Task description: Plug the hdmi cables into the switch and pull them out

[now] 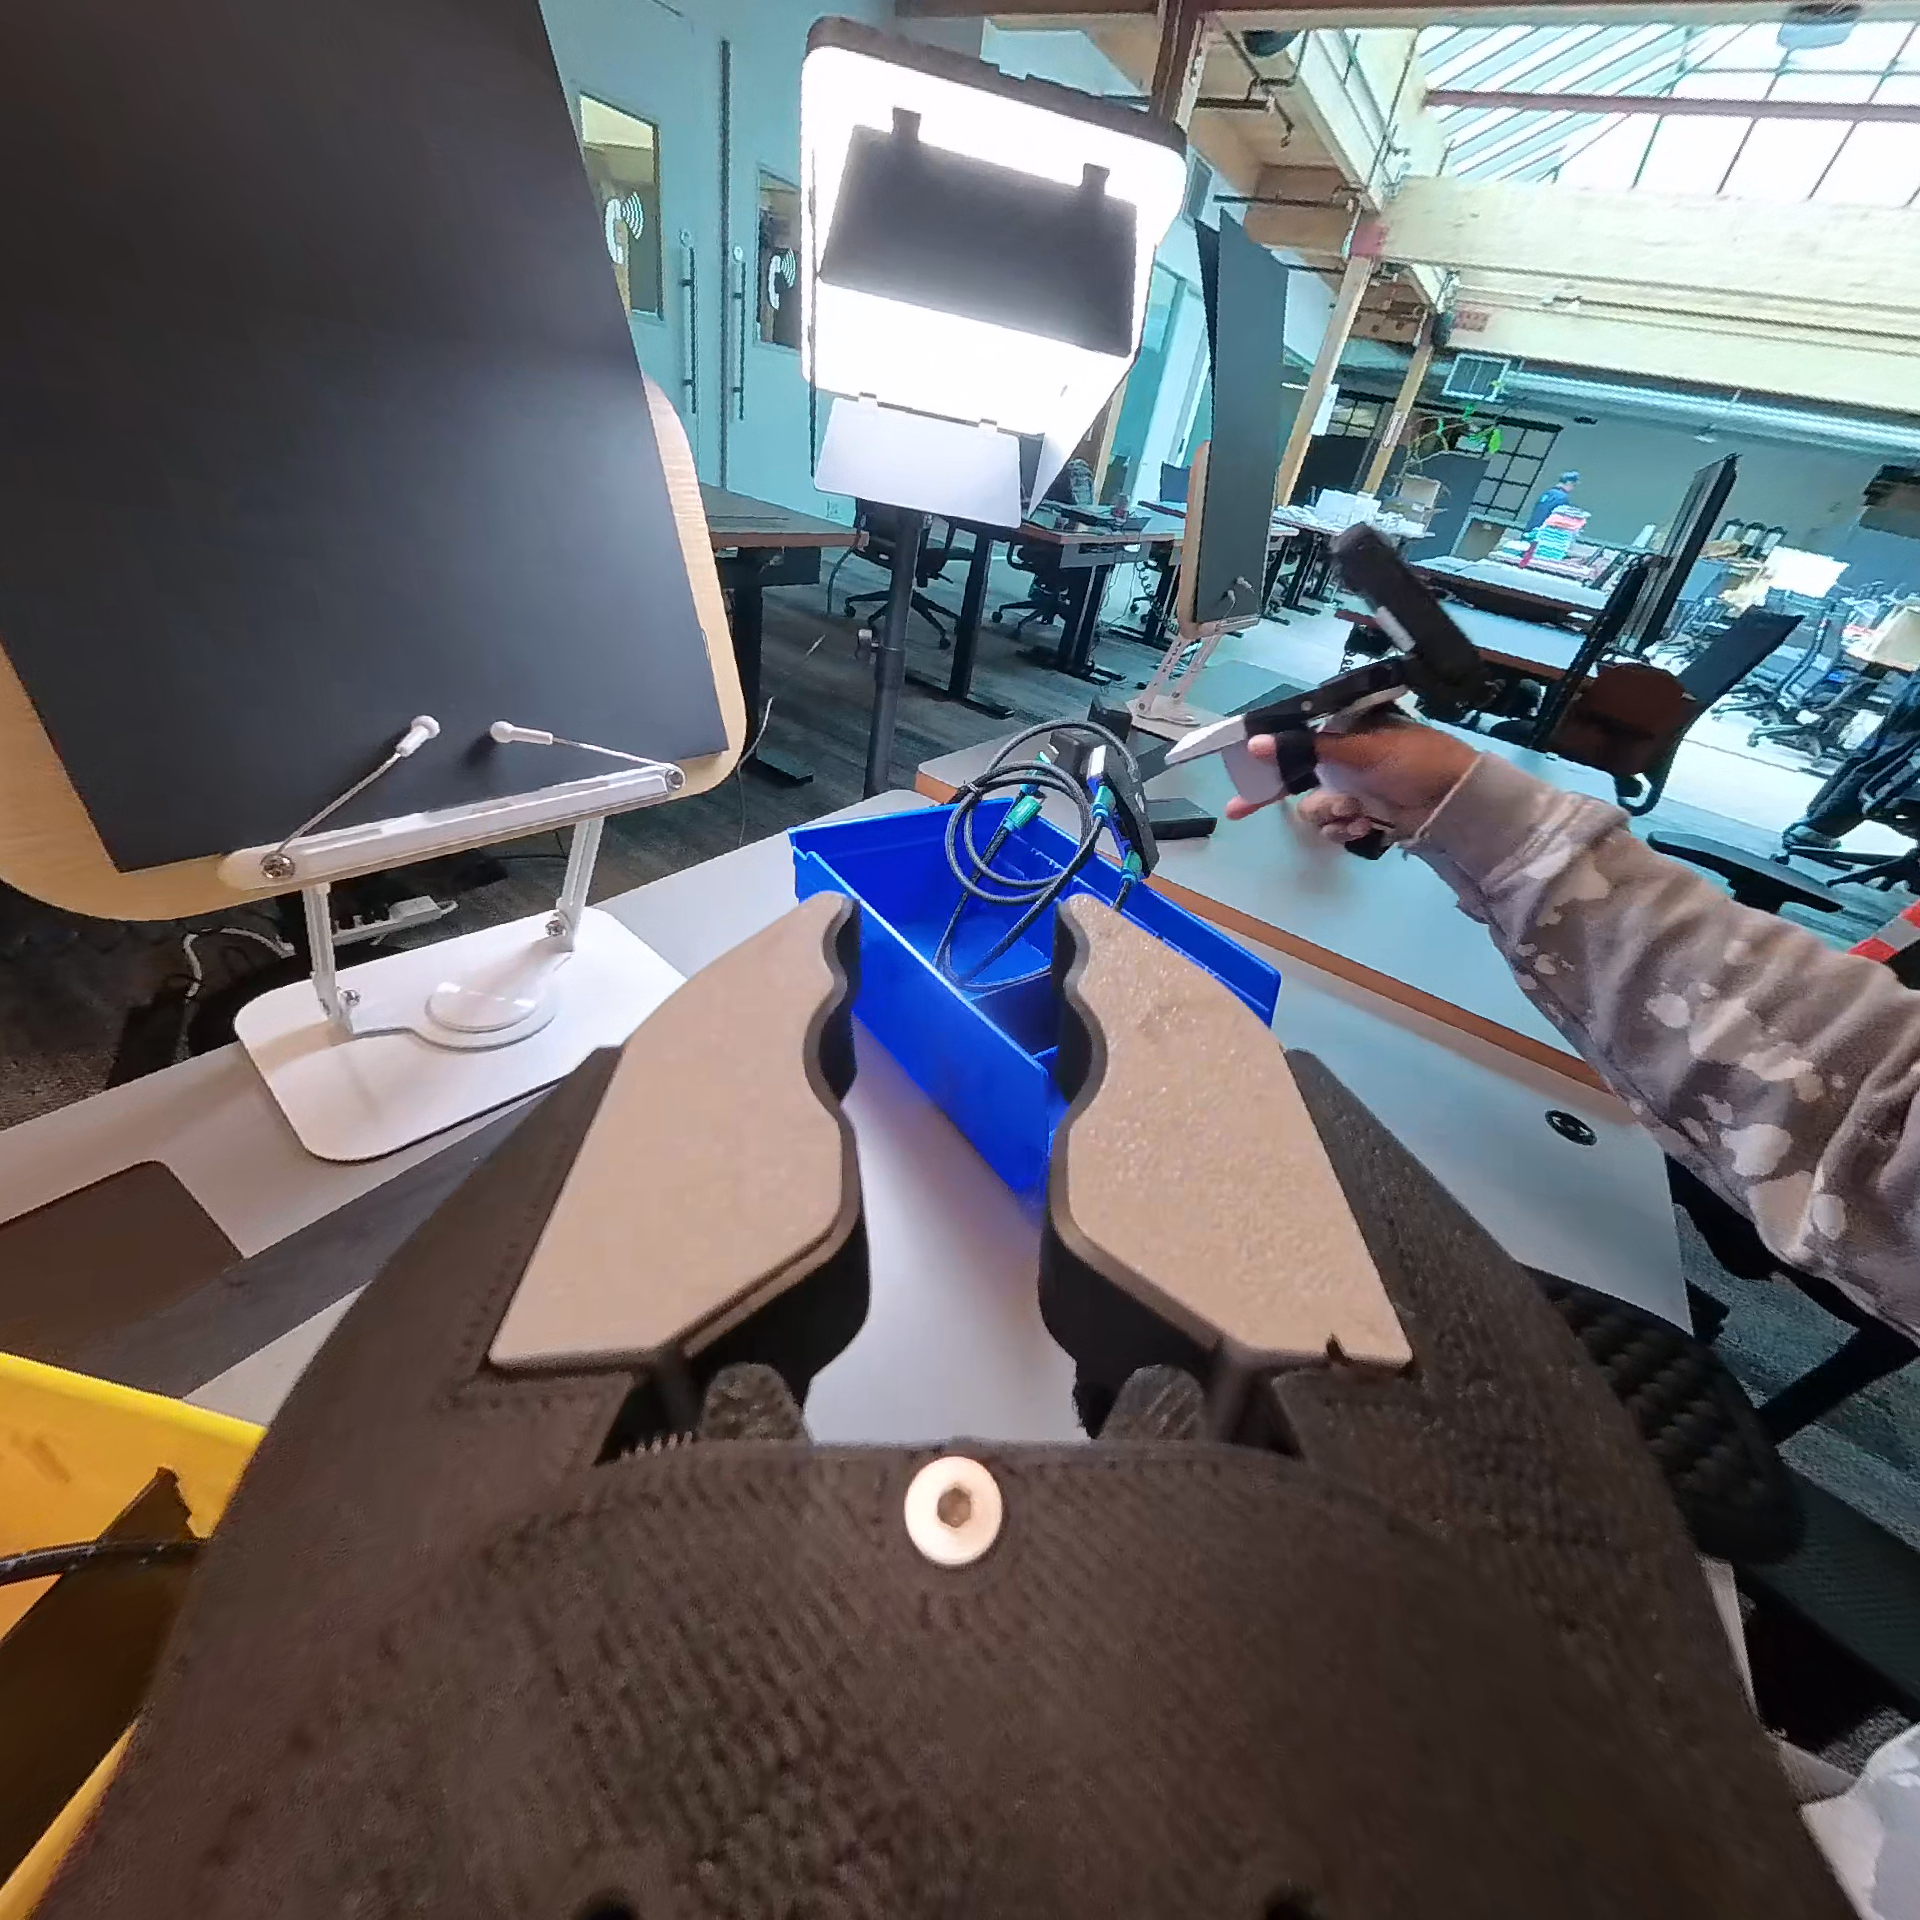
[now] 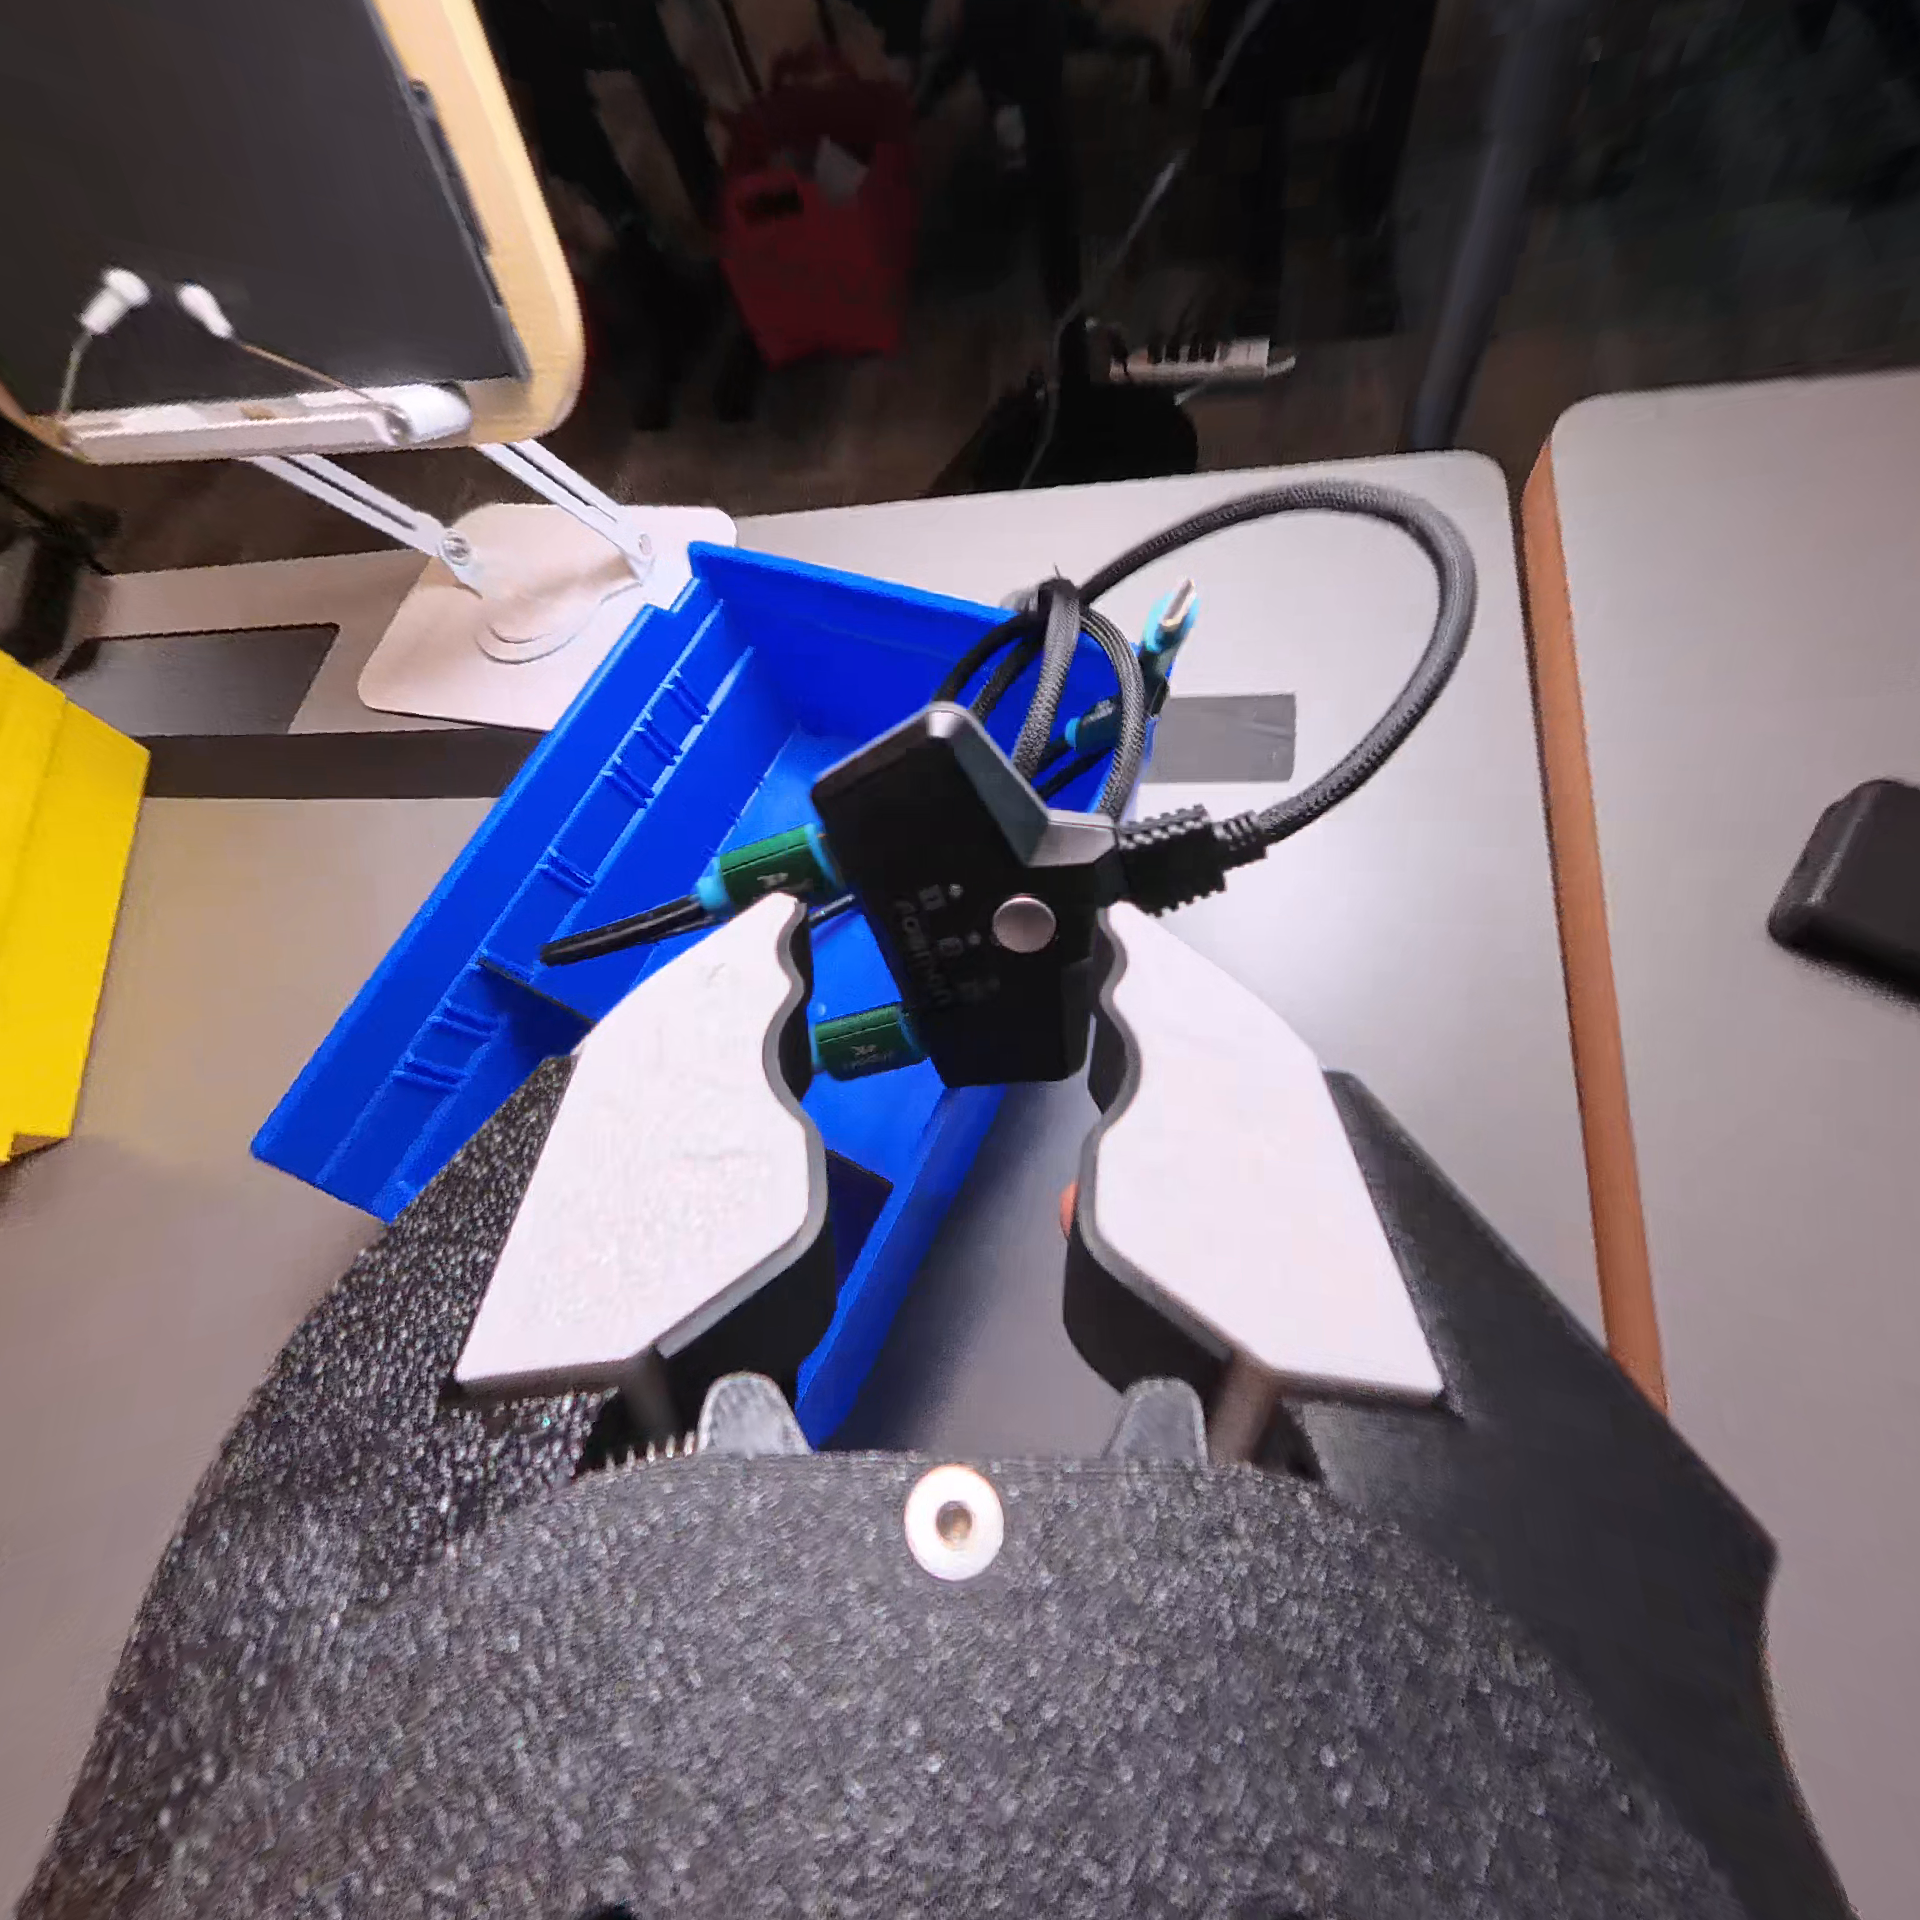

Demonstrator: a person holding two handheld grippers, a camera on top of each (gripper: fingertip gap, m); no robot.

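Note:
A black HDMI switch (image 2: 977,914) sits tilted at the far right corner of a blue bin (image 2: 582,852). Two HDMI cables with green plugs (image 2: 769,868) are plugged into its left side. A braided black cable (image 2: 1444,623) loops from its right end back into the bin. My right gripper (image 2: 945,925) is open, with its fingertips on either side of the switch; I cannot tell if they touch it. My left gripper (image 1: 951,935) is open and empty, above the near end of the blue bin (image 1: 935,1018). The switch (image 1: 1127,800) and the right gripper (image 1: 1205,743) show beyond it.
A dark board on a white stand (image 1: 416,997) stands left of the bin. A yellow bin (image 1: 83,1507) is at the near left. A small black object (image 2: 1849,883) lies on the neighbouring table at the right. A lit studio lamp (image 1: 977,281) stands behind the table.

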